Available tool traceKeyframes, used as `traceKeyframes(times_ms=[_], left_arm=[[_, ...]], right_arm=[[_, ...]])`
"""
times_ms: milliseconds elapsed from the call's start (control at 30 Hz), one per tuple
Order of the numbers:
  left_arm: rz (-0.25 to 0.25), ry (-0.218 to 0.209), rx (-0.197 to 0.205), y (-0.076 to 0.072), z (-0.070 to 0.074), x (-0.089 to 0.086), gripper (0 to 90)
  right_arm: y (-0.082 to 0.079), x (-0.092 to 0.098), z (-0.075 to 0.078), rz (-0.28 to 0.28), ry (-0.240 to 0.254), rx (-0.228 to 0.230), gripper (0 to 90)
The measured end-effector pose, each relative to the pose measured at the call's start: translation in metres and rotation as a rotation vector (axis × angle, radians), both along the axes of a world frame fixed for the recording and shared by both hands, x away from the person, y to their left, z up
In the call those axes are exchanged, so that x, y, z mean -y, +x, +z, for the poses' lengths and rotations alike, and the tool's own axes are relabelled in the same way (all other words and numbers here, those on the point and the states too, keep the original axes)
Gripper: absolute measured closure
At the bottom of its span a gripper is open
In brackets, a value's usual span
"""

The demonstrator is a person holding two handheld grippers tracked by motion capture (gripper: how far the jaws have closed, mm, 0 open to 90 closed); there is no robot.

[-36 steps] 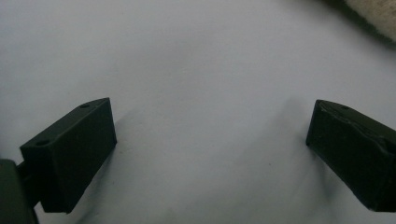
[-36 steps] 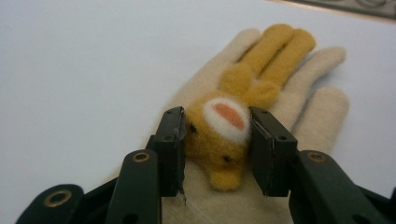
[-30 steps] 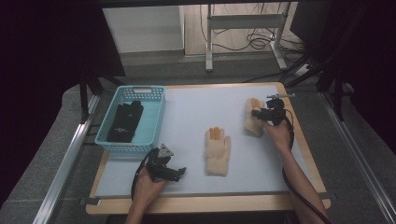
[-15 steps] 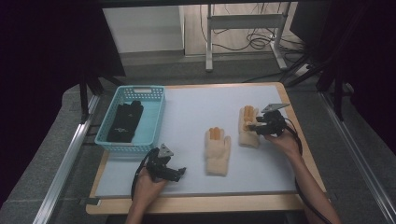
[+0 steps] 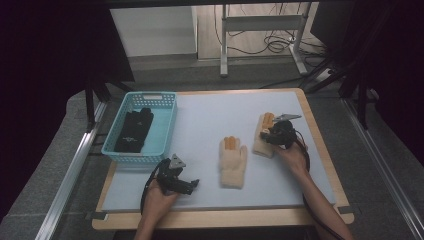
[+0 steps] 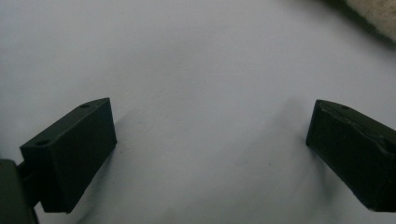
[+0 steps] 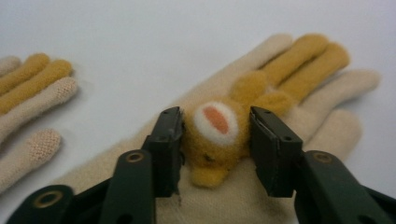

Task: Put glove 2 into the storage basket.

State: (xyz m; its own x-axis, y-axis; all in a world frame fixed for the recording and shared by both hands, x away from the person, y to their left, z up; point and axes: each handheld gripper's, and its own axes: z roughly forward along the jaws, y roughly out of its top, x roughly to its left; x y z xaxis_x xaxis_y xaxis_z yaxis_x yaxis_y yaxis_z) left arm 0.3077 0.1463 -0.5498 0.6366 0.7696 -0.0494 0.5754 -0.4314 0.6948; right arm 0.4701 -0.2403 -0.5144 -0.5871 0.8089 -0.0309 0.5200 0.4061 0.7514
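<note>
Between my right gripper's (image 7: pixel 215 140) jaws sits the felt bear (image 7: pixel 219 140) sewn to the back of the right glove (image 7: pixel 289 93). The jaws stand about half open and have just been closing in; both pads lie against the bear's sides, the left pad tight to it, though I cannot tell how hard they press. The glove lies flat on the table (image 5: pixel 200 115) under the gripper, its orange and cream fingers pointing away from me past the jaw tips. In the high view my right gripper (image 5: pixel 272 136) sits on top of that glove (image 5: pixel 264 137), near the table's right edge.

To the left of that gripper, apart from it, lies the second glove (image 5: pixel 233 160), flat, fingers pointing away; its fingertips show at the left edge of the right gripper view.

My left gripper (image 6: pixel 210 140) rests low over bare table with its jaws wide and nothing between them. A corner of the second glove lies ahead of it to the right. Beyond it, farther away from me, stands the blue basket (image 5: pixel 161 131) with a black glove (image 5: pixel 134 131) lying inside.
</note>
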Motion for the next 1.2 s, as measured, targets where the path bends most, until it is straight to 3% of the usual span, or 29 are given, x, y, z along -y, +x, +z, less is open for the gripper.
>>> traceKeyframes(times_ms=[67,167,333,400,433,567,633,867,1200], left_arm=[[0.000,0.000,0.000,0.000,0.000,0.000,1.9],[0.000,-0.001,-0.001,0.000,0.000,0.000,1.9],[-0.001,0.001,-0.001,0.000,0.000,0.000,1.9],[-0.001,0.001,-0.001,0.000,0.000,0.000,1.9],[-0.001,0.001,-0.001,0.000,0.000,0.000,1.9],[0.000,0.001,0.000,0.000,0.000,0.000,1.9],[0.000,0.000,0.000,0.000,0.000,0.000,1.9],[-0.003,0.004,-0.001,0.000,0.000,0.000,1.9],[0.001,0.000,-0.001,0.000,0.000,0.000,1.9]], right_arm=[[0.002,0.003,0.005,0.046,-0.039,0.020,44.8],[0.010,0.010,0.009,0.159,-0.054,0.005,42.4],[0.019,0.008,0.000,0.251,-0.139,0.018,42.3],[0.020,0.008,-0.003,0.271,-0.124,0.030,47.7],[0.020,0.009,-0.004,0.286,-0.110,0.027,55.3],[0.015,0.009,-0.002,0.243,-0.091,0.016,60.7],[0.011,0.010,0.001,0.236,-0.077,0.018,61.2],[-0.008,0.019,0.022,0.235,0.044,0.021,61.3],[-0.049,0.007,0.046,0.324,0.095,0.046,61.3]])
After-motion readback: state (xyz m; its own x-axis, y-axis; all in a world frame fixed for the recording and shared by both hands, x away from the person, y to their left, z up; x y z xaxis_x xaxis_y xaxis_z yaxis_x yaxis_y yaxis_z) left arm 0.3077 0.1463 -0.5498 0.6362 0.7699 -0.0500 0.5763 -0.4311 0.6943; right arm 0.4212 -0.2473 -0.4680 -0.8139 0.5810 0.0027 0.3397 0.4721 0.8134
